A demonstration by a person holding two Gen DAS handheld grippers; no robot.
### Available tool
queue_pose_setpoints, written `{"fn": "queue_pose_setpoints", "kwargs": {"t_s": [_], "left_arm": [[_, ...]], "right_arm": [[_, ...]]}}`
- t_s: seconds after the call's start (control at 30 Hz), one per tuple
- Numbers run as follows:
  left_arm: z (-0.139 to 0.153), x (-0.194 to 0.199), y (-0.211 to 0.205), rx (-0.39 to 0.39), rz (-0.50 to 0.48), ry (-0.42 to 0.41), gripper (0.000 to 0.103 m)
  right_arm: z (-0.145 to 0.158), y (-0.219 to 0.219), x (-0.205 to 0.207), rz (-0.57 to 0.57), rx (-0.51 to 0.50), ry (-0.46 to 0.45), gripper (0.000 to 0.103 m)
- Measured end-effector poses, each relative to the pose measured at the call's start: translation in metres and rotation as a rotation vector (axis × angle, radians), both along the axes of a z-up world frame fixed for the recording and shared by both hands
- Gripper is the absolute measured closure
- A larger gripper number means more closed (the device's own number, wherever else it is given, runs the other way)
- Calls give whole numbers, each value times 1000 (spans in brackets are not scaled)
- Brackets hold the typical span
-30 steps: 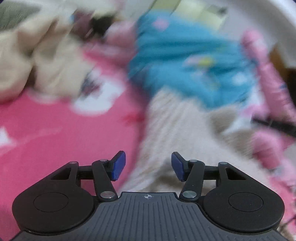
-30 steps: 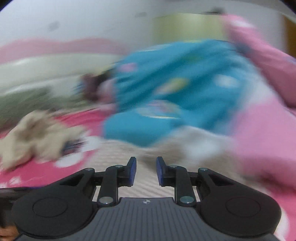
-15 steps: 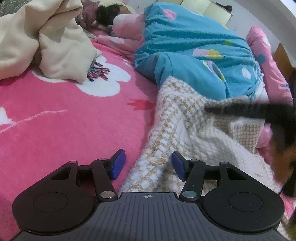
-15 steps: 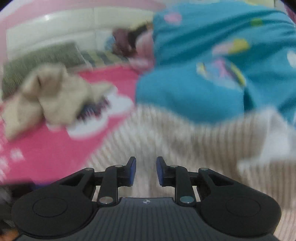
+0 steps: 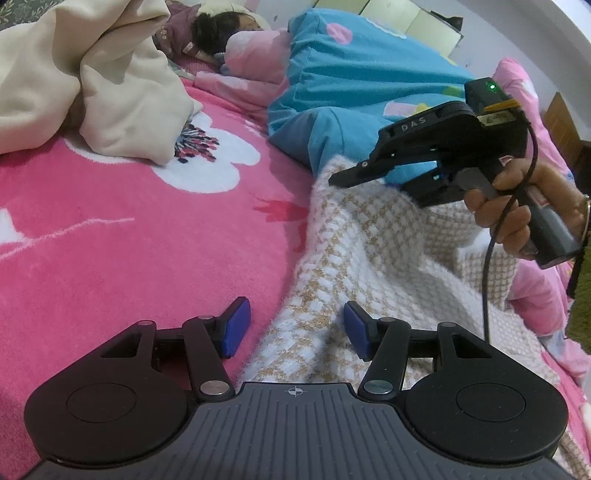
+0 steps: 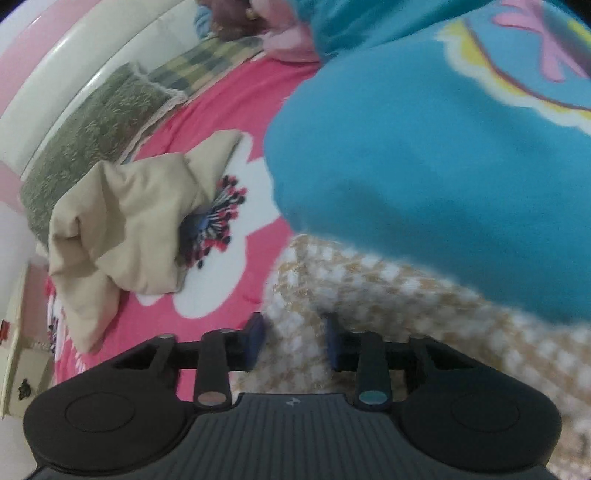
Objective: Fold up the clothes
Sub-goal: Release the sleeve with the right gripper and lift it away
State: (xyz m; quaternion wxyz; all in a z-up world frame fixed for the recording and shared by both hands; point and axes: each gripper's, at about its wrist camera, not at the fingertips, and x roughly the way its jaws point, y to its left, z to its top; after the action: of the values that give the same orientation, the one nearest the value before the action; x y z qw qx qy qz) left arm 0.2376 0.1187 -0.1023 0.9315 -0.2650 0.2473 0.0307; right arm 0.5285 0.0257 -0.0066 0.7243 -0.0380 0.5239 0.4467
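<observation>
A cream-and-tan checked knit garment (image 5: pixel 369 258) lies on the pink bedspread (image 5: pixel 110 240), its far corner against a blue blanket (image 5: pixel 351 85). My left gripper (image 5: pixel 295 328) is open low over the garment's near edge, and the cloth runs between its blue pads without being pinched. In the left wrist view a hand (image 5: pixel 517 206) holds my right gripper (image 5: pixel 343 177) tipped down at the far corner. In the right wrist view my right gripper (image 6: pixel 293 343) is closing; its jaws stand apart with that corner of the garment (image 6: pixel 369 295) between them.
A crumpled cream garment (image 5: pixel 110 92) lies on the bedspread at the back left. A person lies under the blue blanket (image 6: pixel 443 166), dark hair (image 5: pixel 218 26) at the head end. A green pillow (image 6: pixel 92 140) and the headboard sit beyond. A pink quilt (image 5: pixel 535 291) lies at right.
The right gripper has swung in from the right and tipped down onto the knit garment's far corner, which now sits between its jaws. The left gripper has stayed put.
</observation>
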Motion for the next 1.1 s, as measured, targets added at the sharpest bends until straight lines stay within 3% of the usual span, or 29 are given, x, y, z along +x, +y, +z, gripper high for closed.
{"fn": "queue_pose_setpoints", "kwargs": {"t_s": [0.1, 0.17, 0.27, 0.33, 0.47, 0.5, 0.63, 0.77, 0.83, 0.97, 1.1], "left_arm": [[0, 0, 0, 2, 1, 0, 47], [0, 0, -1, 2, 3, -1, 47], [0, 0, -1, 1, 5, -2, 47], [0, 0, 0, 0, 5, -4, 47], [0, 0, 0, -3, 6, -4, 47], [0, 0, 0, -4, 6, -4, 47], [0, -2, 1, -15, 10, -5, 47], [0, -3, 2, -23, 12, -7, 48], [-1, -3, 3, -26, 14, -9, 48], [-2, -3, 3, -30, 15, -12, 48], [-1, -4, 2, -36, 15, -14, 48]], "right_arm": [[16, 2, -21, 93, 90, -175, 99], [16, 1, -28, 94, 128, -264, 99], [-4, 9, -32, 52, 100, -381, 99], [-9, 8, -28, -1, 123, -392, 98], [24, -30, -26, -176, 294, -487, 97], [33, -38, -31, -163, 316, -499, 96], [46, -44, -66, 78, 285, -499, 96], [6, -20, -91, 338, 119, -428, 97], [-16, -8, -90, 363, 50, -451, 99], [-27, -3, -55, 156, 78, -496, 103], [-7, -16, -43, -23, 150, -562, 103]]}}
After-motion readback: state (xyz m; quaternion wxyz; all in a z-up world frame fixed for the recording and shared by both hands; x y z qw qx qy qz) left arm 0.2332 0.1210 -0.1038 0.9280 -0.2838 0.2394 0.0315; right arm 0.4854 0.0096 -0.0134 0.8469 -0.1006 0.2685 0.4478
